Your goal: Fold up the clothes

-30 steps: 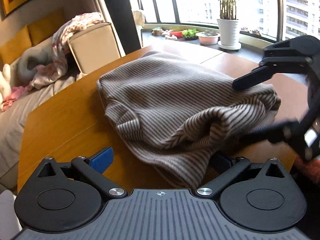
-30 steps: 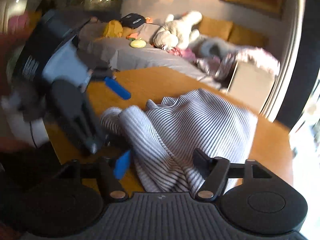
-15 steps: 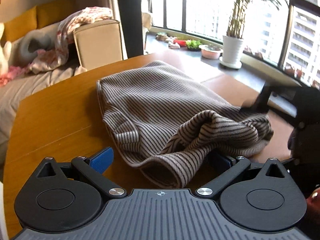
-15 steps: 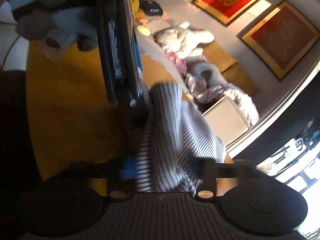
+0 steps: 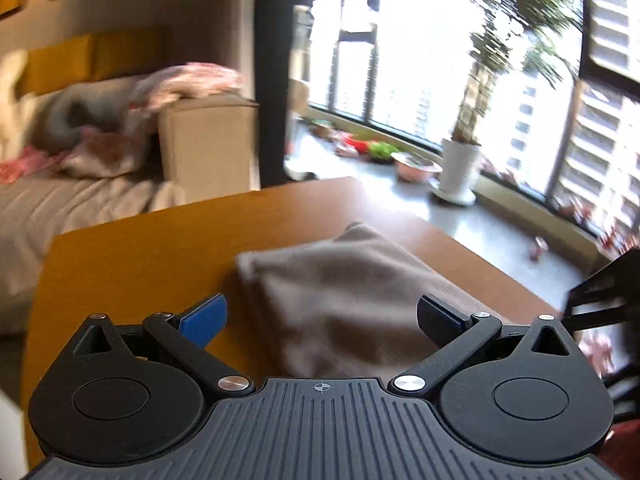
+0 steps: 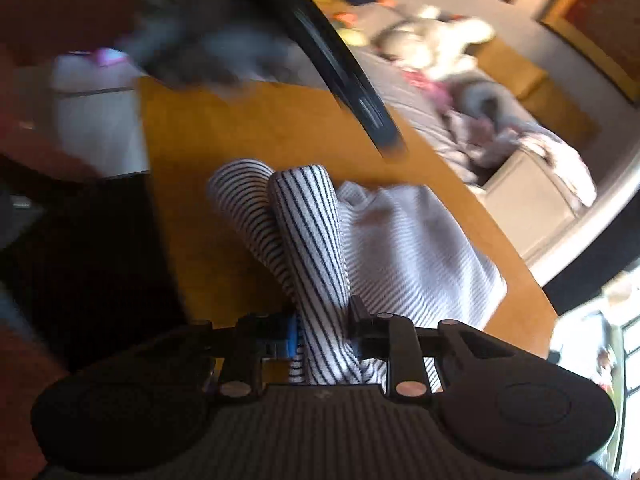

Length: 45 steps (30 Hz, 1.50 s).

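- Our right gripper (image 6: 322, 334) has its jaws pinched tight on a bunched-up sleeve of the striped sweater (image 6: 404, 248), lifting that bit off the wooden table (image 6: 208, 152).
- Our left gripper (image 5: 320, 316) is spread wide with nothing in it, hanging just above the sweater.
- The rest of the sweater sits in a blurry heap on the table's window side.

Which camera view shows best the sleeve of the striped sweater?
The right wrist view: the sleeve hangs sharp, pinched in the right claw. The left wrist view shows only the blurred sweater on the table, no clear sleeve.
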{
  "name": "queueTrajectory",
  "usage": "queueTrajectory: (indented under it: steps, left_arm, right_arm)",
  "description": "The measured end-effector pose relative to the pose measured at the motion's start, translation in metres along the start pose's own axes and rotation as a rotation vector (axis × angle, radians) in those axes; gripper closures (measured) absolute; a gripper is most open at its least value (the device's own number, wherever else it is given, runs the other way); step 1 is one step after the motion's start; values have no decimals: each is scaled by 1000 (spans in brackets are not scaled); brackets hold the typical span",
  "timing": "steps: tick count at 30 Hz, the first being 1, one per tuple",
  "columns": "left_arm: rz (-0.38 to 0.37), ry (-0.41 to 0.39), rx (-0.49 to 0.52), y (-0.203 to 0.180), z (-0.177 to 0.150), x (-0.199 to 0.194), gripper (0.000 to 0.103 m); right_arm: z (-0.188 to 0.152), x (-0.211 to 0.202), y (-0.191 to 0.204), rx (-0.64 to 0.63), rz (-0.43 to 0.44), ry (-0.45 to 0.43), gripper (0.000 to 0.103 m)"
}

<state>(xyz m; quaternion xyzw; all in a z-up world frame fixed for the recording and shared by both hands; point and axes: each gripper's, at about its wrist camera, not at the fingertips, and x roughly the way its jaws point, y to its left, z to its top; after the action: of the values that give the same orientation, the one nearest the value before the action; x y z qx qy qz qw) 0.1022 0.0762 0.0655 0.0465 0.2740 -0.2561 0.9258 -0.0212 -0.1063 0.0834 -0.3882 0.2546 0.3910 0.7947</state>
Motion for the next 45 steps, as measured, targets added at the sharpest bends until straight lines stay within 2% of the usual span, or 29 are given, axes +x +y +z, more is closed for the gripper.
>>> queueTrajectory:
  steps: [2, 5, 7, 11, 18, 22, 26, 30, 34, 37, 38, 42, 45]
  left_arm:
    - [-57, 37, 66, -10, 4, 26, 0]
    - [-132, 113, 161, -17, 1, 56, 0]
    - [-154, 157, 189, -12, -3, 68, 0]
    - [-185, 212, 89, 24, -8, 83, 0]
    - [-189, 264, -32, 57, -22, 85, 3]
    - [-112, 249, -129, 86, -22, 77, 5]
    - [-30, 222, -208, 119, -20, 62, 5]
    - [-30, 162, -246, 134, -9, 42, 5]
    - [-50, 73, -161, 117, 8, 26, 5]
    - [-25, 31, -97, 104, 18, 24, 5]
    - [-18, 10, -93, 103, 21, 21, 4]
    - [-84, -70, -157, 114, 32, 12, 2]
    - [-162, -11, -92, 91, 35, 27, 1]
  right_arm:
    - [10, -17, -2, -49, 10, -8, 79]
    - [25, -41, -11, -143, -28, -37, 79]
    - [33, -48, -24, -186, -86, -76, 79]
    - [36, -23, -64, -155, -84, -120, 79]
    - [25, 52, -129, -50, 96, -204, 76]
    - [10, 96, -158, 36, 150, -200, 74]
    - [-15, 137, -182, 167, 128, -180, 74]
    - [-40, 154, -208, 375, 139, -219, 73]
    - [-58, 158, -217, 457, 136, -246, 62]
    - [-68, 158, -221, 525, 106, -248, 42]
    - [-70, 160, -223, 547, 97, -248, 40]
    - [-76, 167, -228, 628, 60, -250, 24]
    - [-80, 178, -236, 691, 59, -243, 15]
